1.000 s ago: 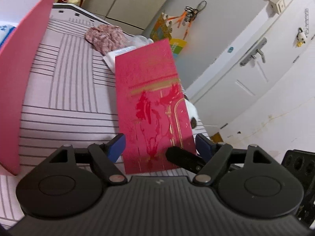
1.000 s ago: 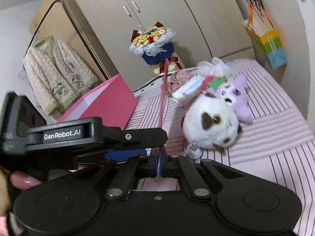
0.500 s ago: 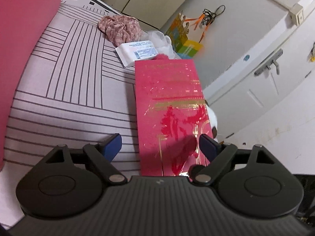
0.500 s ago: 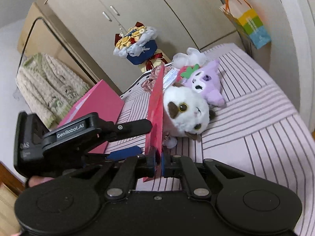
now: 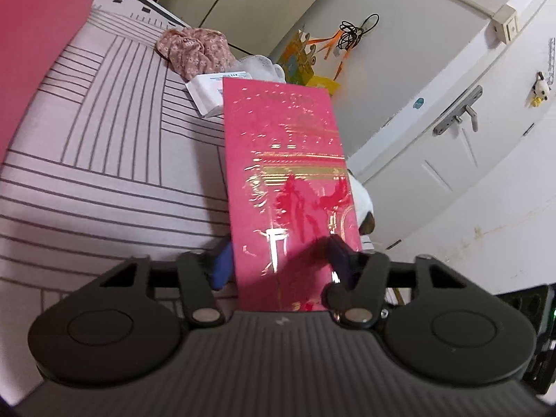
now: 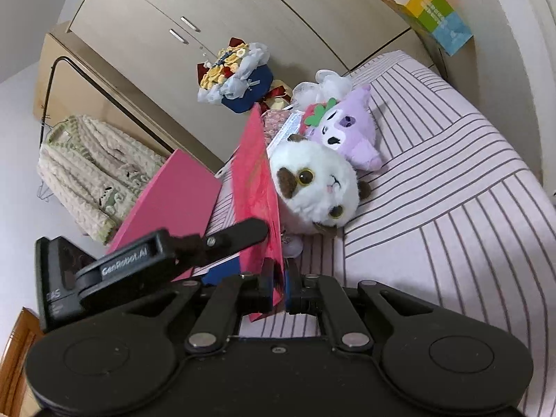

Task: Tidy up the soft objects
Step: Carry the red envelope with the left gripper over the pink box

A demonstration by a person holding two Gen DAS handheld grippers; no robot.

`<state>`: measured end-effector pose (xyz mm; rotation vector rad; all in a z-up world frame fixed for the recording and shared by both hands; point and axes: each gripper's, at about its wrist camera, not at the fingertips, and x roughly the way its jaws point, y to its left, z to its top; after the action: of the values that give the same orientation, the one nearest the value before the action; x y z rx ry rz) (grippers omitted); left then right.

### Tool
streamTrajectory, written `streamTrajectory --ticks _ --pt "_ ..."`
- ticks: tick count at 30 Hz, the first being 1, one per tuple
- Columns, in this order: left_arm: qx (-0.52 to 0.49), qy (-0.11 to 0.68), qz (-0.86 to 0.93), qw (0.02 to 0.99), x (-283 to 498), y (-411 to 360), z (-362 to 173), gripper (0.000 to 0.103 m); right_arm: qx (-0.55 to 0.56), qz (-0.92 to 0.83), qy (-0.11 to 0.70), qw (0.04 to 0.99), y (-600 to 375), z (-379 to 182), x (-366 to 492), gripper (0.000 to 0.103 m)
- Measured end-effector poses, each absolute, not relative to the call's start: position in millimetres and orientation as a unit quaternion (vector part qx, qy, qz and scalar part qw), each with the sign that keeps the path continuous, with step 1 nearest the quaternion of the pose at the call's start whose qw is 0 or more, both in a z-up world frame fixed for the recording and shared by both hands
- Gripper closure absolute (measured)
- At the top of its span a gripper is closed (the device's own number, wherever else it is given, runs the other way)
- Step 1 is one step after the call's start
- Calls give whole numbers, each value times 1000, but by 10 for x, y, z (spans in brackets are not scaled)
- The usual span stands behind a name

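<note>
Right gripper (image 6: 278, 292) clamped on the red envelope's (image 5: 288, 187) bottom edge — left gripper (image 5: 281, 260) has been closing around it, pads maybe touching. "GenRobot.AI" on its side; plush toys (image 6: 312, 187) on the bed (image 6: 451, 215).

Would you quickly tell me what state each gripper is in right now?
Left gripper: jaws just closing around the red envelope; grip unclear.
Right gripper: shut on the envelope's edge.
</note>
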<state>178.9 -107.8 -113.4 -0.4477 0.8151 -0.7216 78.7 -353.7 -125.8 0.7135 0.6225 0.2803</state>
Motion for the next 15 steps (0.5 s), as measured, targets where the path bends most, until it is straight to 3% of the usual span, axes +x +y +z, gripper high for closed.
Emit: streamTrajectory --ticks 4,15 --pt "-205 386 -330 837 1719 -1015 -1081 63 312 129 307 890 -3489 -1202 782 96" --pt "-171 404 -304 846 1473 -812 -862 64 253 151 343 892 -3207 -943 651 92"
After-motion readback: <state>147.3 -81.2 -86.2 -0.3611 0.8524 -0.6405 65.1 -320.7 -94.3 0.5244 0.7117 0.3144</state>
